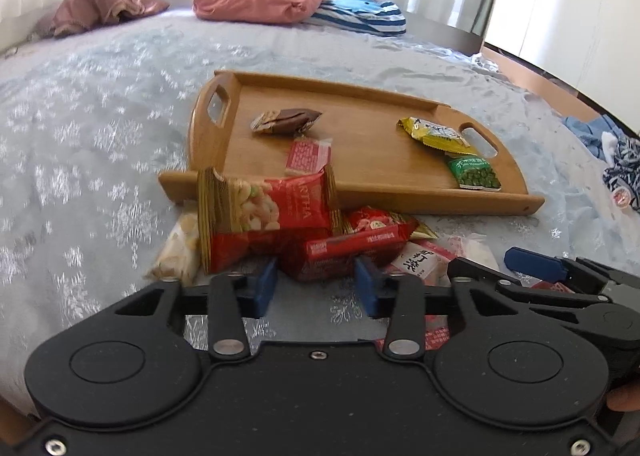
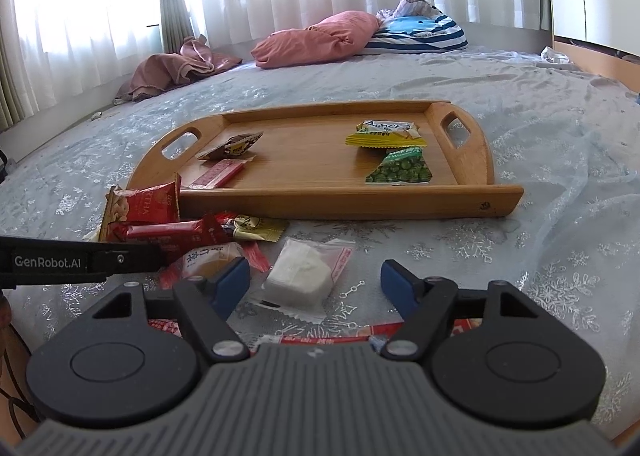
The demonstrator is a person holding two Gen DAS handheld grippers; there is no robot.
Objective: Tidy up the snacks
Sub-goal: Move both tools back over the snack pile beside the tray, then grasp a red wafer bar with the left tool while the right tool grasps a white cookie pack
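Note:
A wooden tray lies on the bed with a brown packet, a pink bar, a yellow packet and a green pea packet in it. A heap of loose snacks lies in front of the tray. My left gripper is open, its pads on either side of a red packet, beside a nut bag. My right gripper is open around a white wrapped snack, not gripping it. The left gripper also shows in the right wrist view.
The bed has a pale blue snowflake cover. Pink pillow, striped cushion and mauve cloth lie at the far side by the curtains. Clothes lie at the right edge. More packets lie under both grippers.

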